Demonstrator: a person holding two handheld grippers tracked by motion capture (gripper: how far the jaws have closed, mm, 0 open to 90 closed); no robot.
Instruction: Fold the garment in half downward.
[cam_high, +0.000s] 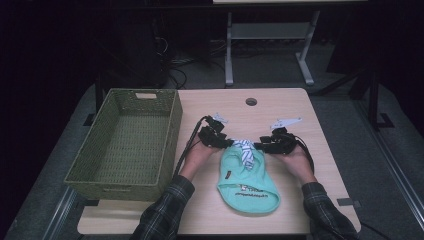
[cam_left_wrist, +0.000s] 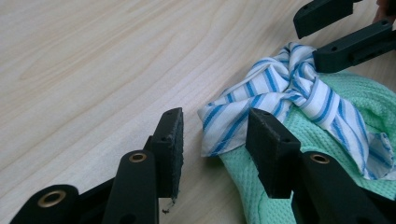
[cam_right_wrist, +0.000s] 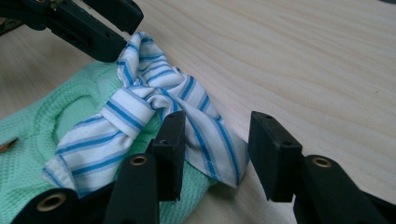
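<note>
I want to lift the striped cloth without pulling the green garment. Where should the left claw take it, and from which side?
Probably the loose striped corner that lies flat on the wooden table, between the open left claw jaws. Come low from the table side, away from the green garment; the knot sits on the garment.

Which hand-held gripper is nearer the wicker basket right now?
Left. The left hand-held gripper sits just right of the basket; the right hand-held gripper is farther right, beyond the striped cloth.
</note>
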